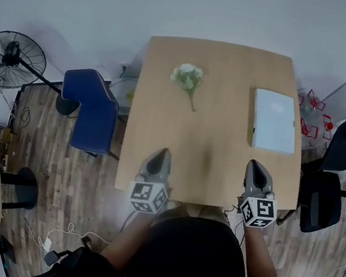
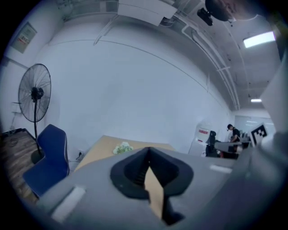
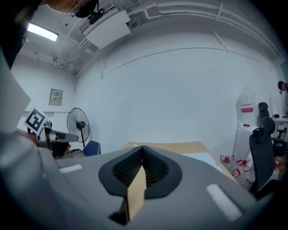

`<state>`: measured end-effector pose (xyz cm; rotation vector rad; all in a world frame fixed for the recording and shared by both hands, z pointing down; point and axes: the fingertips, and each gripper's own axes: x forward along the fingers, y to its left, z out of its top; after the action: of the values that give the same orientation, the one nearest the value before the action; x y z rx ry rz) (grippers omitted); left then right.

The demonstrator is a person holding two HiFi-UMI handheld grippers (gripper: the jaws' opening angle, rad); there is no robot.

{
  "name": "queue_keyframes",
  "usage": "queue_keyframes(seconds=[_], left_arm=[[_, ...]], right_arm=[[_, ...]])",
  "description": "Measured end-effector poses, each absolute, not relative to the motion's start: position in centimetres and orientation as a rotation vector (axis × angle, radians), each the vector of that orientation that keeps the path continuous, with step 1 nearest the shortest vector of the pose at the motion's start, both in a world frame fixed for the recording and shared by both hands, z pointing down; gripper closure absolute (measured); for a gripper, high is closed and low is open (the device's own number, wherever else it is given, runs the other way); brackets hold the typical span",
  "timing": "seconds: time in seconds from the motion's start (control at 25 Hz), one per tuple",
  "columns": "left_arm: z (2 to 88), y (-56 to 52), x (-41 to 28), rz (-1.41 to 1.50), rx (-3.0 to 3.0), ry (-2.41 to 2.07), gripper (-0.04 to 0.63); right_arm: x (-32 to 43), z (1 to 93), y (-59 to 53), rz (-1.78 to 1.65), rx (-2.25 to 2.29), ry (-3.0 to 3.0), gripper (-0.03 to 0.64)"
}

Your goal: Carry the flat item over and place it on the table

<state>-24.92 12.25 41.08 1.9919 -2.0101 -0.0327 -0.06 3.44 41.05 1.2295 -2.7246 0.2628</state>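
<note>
While the left gripper (image 1: 162, 153) and right gripper (image 1: 256, 164) sit clenched on nothing, the flat pad (image 1: 274, 120) lies at the table's (image 1: 217, 152) 2 o'clock.

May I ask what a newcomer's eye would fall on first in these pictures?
A wooden table fills the middle of the head view, with a white bouquet lying towards its far side and a pale blue flat book near its right edge. The left gripper and right gripper hang over its near edge, both shut and empty. A blue chair stands to its left.
</note>
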Motion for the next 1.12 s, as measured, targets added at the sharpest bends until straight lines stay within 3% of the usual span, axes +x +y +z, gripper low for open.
queue_keyframes(seconds=[0.64, 1.12], left_arm=[[40.1, 15.2, -30.0, -0.004, 2.022, -2.117, 0.595], [41.8, 14.1, -29.9, 0.079, 2.042, -2.104, 0.595]], right_arm=[[-4.6, 41.1, 5.8, 0.231, 1.226, -2.69, 0.616], [-5.5, 41.4, 4.8, 0.186, 1.177, -2.687, 0.617]])
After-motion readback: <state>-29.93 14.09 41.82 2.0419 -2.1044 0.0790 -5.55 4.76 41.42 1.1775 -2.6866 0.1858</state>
